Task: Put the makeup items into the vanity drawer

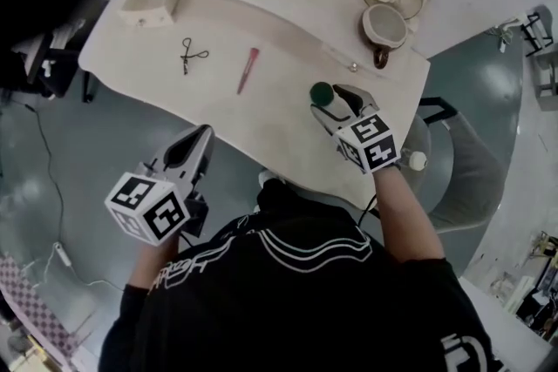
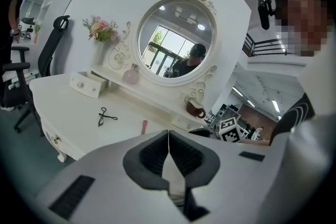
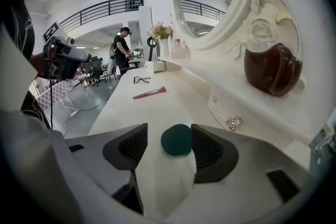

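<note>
The white worktop [image 1: 288, 113] carries everything, and the main hazard sits at its back right. The vanity drawer [image 3: 220, 105] in the raised shelf looks closed, with its glass knob [image 3: 233, 123] just ahead of the right tool [image 1: 338, 104]. Nothing can go in until the drawer is pulled out, and that tool is occupied. If the laden tool is used to hook the knob, its load could be knocked loose or squeezed out. The free left tool seems the safer choice, though it is well away and would have to cross the body. The brown jug [image 1: 384, 29] stands on the shelf just above that drawer, near enough that a high or hasty reach could bump it. The right forearm stretches forward over the worktop's near edge, with the tool aimed at the shelf. Its jaws are clamped on a white bottle [image 1: 322, 92] whose dark green cap sits at the jaw tips, and the smooth round body could slide. The left tool [image 1: 200, 138] hangs off the worktop's front edge over the floor, jaws pressed together on nothing, pointing toward the mirror. The pink stick [image 1: 248, 70] and the eyelash curler [image 1: 193, 55] lie on the worktop further left, well apart from both tools. Both look thin and flat enough to skid when pinched.
</note>
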